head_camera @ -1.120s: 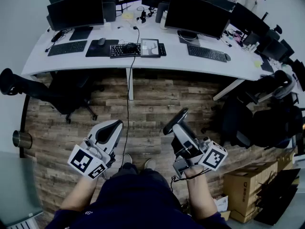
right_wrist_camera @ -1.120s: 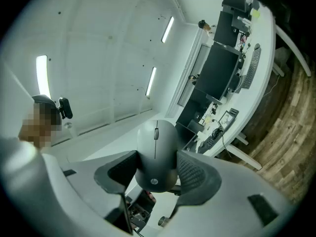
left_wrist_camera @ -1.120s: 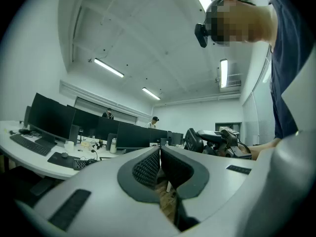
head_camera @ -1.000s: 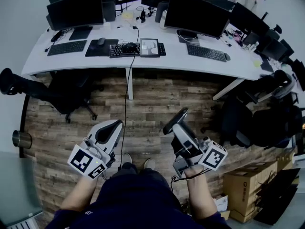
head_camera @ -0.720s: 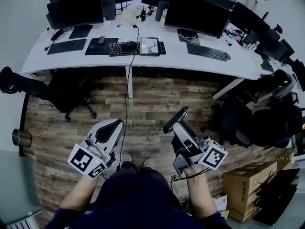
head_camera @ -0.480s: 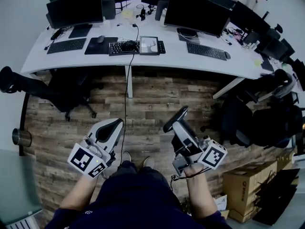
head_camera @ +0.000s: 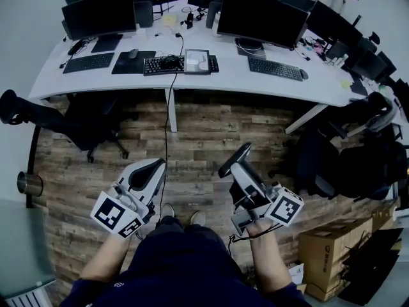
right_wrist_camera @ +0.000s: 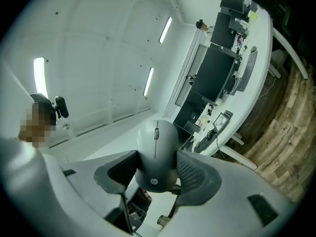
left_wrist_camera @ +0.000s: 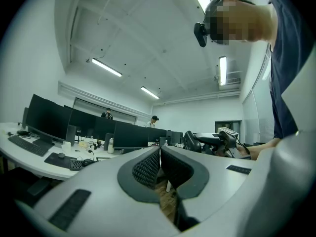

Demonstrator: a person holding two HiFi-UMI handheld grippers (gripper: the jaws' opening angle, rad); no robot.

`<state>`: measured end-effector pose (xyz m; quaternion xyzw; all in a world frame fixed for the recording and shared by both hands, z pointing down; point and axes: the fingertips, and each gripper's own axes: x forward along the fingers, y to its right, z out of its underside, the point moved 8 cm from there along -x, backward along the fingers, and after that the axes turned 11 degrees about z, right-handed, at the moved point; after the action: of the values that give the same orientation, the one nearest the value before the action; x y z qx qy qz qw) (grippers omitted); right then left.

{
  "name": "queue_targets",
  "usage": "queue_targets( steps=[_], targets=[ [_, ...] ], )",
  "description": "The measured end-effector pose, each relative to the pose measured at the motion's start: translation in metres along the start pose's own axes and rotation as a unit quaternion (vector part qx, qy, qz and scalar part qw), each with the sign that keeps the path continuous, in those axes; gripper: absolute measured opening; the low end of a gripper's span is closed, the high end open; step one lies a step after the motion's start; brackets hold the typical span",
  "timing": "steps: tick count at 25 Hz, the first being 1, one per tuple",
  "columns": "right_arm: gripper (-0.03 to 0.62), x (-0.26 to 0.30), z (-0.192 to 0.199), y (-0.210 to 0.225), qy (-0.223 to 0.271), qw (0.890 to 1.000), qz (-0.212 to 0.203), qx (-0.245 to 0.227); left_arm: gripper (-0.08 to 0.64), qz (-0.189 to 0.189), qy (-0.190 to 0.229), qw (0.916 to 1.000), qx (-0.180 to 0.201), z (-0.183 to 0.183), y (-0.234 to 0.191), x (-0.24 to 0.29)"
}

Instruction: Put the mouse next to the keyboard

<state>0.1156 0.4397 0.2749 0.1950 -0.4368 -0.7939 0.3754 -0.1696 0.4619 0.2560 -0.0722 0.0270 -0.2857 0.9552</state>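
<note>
My right gripper (right_wrist_camera: pixel 157 171) has the grey oval computer mouse (right_wrist_camera: pixel 157 152) clamped between its two ribbed dark pads (right_wrist_camera: pixel 195 169). The jaws stand wide, one pad pressed on each flank of the mouse near its rear half. In the right gripper view the mouse's long axis runs straight up between the pads: the printed-logo end sits low, nearest the camera, and the scroll-wheel end points away, out past my fingertips. Its rounded top shell faces the camera.

In the head view that gripper (head_camera: pixel 234 162) hangs in front of my waist over the brown plank floor (head_camera: pixel 211 139), aimed towards the long white curved desk (head_camera: pixel 223 78). The mouse is therefore in the air, well apart from the desk. On that desk lies a black keyboard (head_camera: pixel 153 66) near the middle, with others to its left and right and dark monitors behind them.

My left gripper (left_wrist_camera: pixel 160 163) carries nothing. Its jaws are drawn together, pads meeting with only a thin seam between them. In the head view it (head_camera: pixel 146 174) sits beside the right one, also over the floor.
</note>
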Motion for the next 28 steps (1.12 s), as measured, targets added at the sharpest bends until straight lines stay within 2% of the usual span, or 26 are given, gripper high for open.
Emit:
queue_targets(
  steps=[14,28],
  targets=[
    [0.259,-0.036,-0.024,0.024,-0.011,1.0,-0.013,0.01,0.032,-0.015,-0.001,0.9999,0.003,0.01,0.039,0.034],
    [0.259,-0.048,-0.047,0.037,-0.011,0.999,-0.029,0.008,0.032,-0.022,-0.002,0.9997,0.012,0.009,0.053,0.059]
  ],
)
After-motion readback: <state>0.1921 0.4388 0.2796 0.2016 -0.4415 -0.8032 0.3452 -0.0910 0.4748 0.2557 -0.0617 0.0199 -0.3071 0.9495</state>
